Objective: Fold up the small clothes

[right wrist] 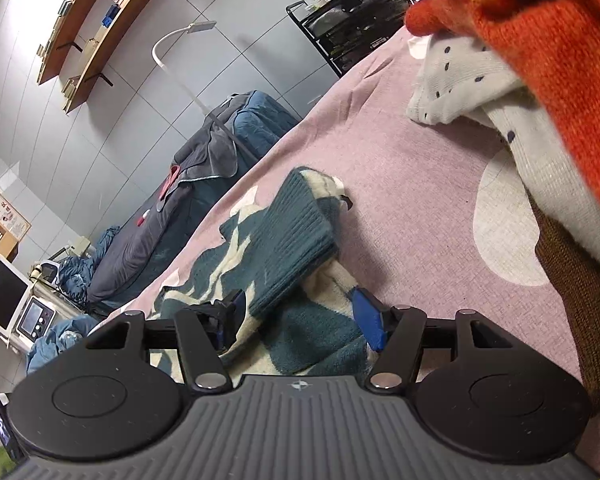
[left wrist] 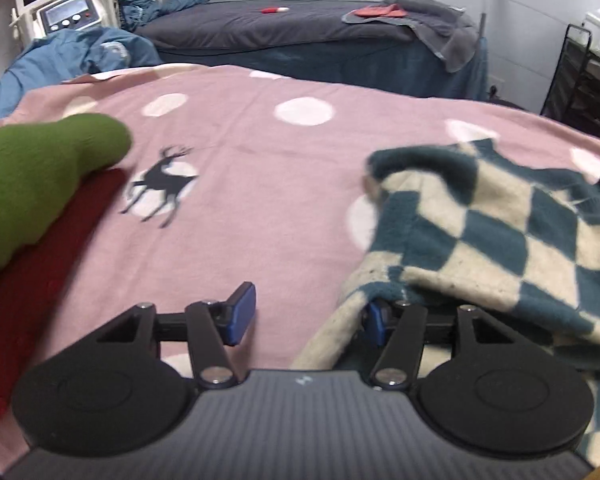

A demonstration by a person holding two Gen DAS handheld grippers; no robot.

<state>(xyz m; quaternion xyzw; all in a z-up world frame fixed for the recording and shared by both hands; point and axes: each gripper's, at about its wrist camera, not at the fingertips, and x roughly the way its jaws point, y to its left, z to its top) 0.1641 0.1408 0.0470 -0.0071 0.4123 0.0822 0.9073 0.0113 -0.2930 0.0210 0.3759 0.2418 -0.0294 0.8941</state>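
Left gripper [left wrist: 306, 320] spread wide, the checked sweater [left wrist: 500, 240] draped over its right finger; right gripper [right wrist: 300, 320] gapes too, the sweater's cuff [right wrist: 296, 240] between its fingers.

Teal-and-cream checked sweater [left wrist: 500, 232] on a pink blanket [left wrist: 260, 152] with white dots and a dark deer; green garment [left wrist: 32, 172] over red garment [left wrist: 32, 288] at left.

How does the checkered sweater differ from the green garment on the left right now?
The checkered sweater is teal-and-cream diamonds, lying rumpled and spread; the green garment is one plain colour, folded and stacked on a red one. The sweater drapes over one finger of the open left claw; the green garment lies clear of it. Both rest on the pink blanket.
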